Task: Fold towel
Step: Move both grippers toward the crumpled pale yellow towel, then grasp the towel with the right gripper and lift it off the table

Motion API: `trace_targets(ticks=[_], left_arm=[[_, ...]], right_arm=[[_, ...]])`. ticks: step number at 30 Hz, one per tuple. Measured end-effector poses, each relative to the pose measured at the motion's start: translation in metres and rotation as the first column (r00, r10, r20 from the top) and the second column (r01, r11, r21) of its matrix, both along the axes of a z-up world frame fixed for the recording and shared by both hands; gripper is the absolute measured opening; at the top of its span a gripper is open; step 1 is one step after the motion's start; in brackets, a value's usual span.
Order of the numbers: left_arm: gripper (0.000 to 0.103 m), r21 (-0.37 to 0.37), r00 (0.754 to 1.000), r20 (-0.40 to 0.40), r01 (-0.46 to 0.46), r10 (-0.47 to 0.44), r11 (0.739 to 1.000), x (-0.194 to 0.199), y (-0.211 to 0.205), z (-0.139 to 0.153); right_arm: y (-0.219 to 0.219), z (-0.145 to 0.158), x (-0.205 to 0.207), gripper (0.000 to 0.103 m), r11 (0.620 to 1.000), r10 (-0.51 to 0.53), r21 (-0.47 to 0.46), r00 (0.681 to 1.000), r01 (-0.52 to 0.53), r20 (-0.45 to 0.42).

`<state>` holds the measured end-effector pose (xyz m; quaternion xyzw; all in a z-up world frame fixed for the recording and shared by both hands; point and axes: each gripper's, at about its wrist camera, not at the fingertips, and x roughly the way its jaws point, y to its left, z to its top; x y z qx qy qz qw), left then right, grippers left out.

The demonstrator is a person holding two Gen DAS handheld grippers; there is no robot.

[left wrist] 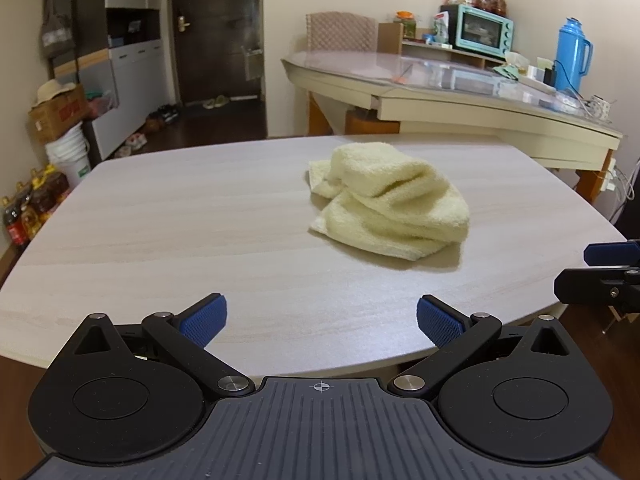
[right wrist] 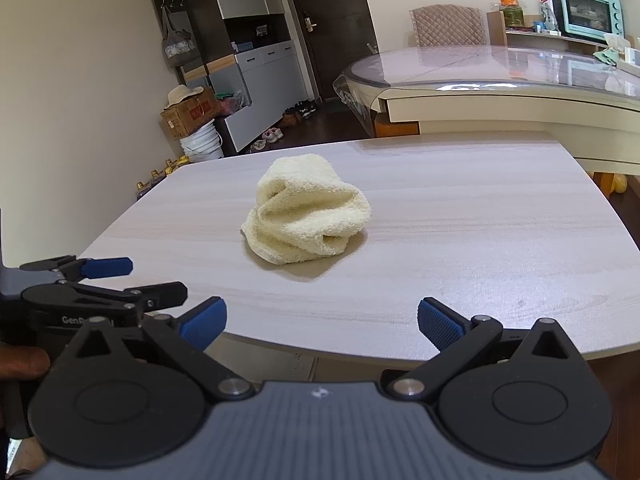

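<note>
A pale yellow towel (left wrist: 390, 200) lies crumpled in a heap on the light wood table (left wrist: 200, 220); it also shows in the right wrist view (right wrist: 308, 216). My left gripper (left wrist: 322, 320) is open and empty, near the table's front edge, short of the towel. My right gripper (right wrist: 322, 320) is open and empty, also at the front edge, facing the towel. The right gripper shows at the right edge of the left wrist view (left wrist: 608, 272). The left gripper shows at the left of the right wrist view (right wrist: 108, 280).
A second cream table (left wrist: 460, 96) with a glass top stands behind, carrying a teal oven (left wrist: 482, 30) and a blue thermos (left wrist: 572, 54). A cardboard box (left wrist: 56, 114), a white bucket (left wrist: 68, 156) and bottles (left wrist: 32, 204) stand on the floor at the left.
</note>
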<state>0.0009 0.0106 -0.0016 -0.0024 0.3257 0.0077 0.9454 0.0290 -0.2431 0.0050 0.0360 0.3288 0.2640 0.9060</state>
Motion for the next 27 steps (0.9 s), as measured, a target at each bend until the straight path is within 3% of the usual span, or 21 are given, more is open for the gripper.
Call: trace_targets(ticks=[5,13,27], left_arm=[[0.103,0.023,1.0,0.02,-0.013,0.013,1.0,0.004,0.006,0.004],[0.103,0.028,1.0,0.021,-0.022,0.022,0.999,0.021,0.02,0.003],[0.103,0.013,1.0,0.003,-0.028,0.028,1.0,0.042,0.033,-0.005]], right_arm=[[0.005,0.008,0.009,0.103,0.999,0.041,0.004,0.998,-0.041,0.046],[0.037,0.03,0.046,0.102,0.99,0.131,-0.074,0.982,-0.122,0.137],[0.1,0.026,0.091,0.091,0.953,0.248,-0.219,0.955,-0.21,0.162]])
